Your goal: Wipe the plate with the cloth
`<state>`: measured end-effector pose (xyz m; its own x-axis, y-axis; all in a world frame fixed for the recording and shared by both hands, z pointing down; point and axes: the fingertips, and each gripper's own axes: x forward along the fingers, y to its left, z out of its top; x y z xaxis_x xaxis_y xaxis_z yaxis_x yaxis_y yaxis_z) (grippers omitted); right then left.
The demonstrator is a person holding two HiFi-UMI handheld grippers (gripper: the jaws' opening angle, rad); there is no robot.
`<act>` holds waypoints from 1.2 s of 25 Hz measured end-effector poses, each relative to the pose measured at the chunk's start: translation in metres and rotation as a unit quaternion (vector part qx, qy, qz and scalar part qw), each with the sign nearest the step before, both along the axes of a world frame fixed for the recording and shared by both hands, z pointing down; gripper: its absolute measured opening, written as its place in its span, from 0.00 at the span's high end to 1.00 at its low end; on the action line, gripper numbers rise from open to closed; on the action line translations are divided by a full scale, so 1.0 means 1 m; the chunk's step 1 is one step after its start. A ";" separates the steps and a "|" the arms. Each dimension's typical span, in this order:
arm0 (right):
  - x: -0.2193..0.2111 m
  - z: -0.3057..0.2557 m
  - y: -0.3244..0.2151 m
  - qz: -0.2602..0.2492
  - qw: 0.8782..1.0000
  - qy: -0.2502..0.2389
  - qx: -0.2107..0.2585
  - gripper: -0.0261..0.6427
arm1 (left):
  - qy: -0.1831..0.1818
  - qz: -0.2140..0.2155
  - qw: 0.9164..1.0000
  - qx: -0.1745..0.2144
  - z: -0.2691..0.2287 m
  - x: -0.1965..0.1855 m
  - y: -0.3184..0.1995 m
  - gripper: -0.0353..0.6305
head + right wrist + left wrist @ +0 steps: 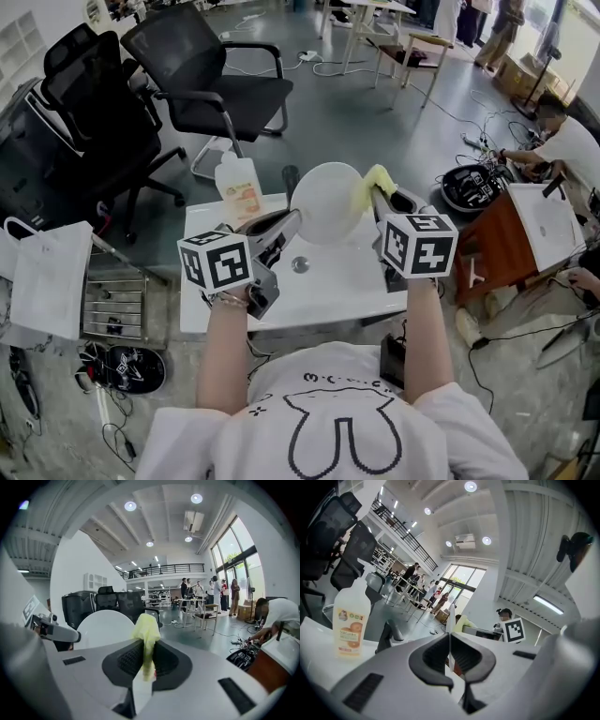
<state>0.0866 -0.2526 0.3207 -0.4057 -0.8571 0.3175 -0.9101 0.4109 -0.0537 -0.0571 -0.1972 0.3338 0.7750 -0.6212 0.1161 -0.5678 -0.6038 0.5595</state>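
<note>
Over white table (330,291), plate (326,202); chairs (225,94) beyond

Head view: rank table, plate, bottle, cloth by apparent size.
1. table
2. plate: held up off the table, nearer the camera, so it may look larger than it is
3. bottle
4. cloth: only the part that shows is counted; this is close to the bottle, so the order is unsure

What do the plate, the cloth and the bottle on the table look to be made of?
Plate: smooth, uniformly white, faintly glossy, thin-edged; ceramic or hard plastic, the look leaves it open.
Cloth: pale yellow, matte, bunched in soft limp folds; woven or microfibre fabric.
Bottle: cloudy, translucent walls with pale contents showing through; most likely plastic.
</note>
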 end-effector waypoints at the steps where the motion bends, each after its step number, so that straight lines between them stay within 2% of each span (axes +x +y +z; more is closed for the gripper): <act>1: -0.001 -0.003 0.004 -0.005 1.000 -0.008 0.004 0.89 | 0.000 -0.001 1.000 -0.001 0.000 0.000 0.000 0.92; 5: -0.022 -0.014 0.021 -0.052 0.998 -0.040 0.016 0.89 | 0.001 -0.007 1.000 -0.003 0.002 -0.003 -0.002 0.92; 8: -0.054 -0.012 0.038 -0.110 0.993 -0.042 0.011 0.89 | -0.004 -0.010 1.000 -0.001 0.003 -0.002 -0.002 0.92; 12: -0.099 0.004 0.061 -0.176 0.984 -0.013 -0.005 0.89 | -0.012 -0.009 1.000 0.009 0.000 0.000 0.000 0.92; 15: -0.115 0.020 0.068 -0.193 0.981 0.022 -0.014 0.89 | -0.017 -0.009 1.000 0.013 -0.002 0.000 0.000 0.92; 20: -0.102 0.030 0.059 -0.180 0.982 0.055 -0.027 0.89 | -0.009 -0.010 1.000 0.010 -0.001 -0.001 0.000 0.92; 30: -0.039 0.033 0.022 -0.075 0.994 0.074 -0.031 0.89 | -0.005 -0.005 1.000 0.014 -0.004 -0.002 0.002 0.92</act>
<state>0.0477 -0.2302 0.3537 -0.4723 -0.7672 0.4340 -0.8386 0.5427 0.0466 -0.0590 -0.1954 0.3300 0.7678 -0.6318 0.1068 -0.5796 -0.6138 0.5360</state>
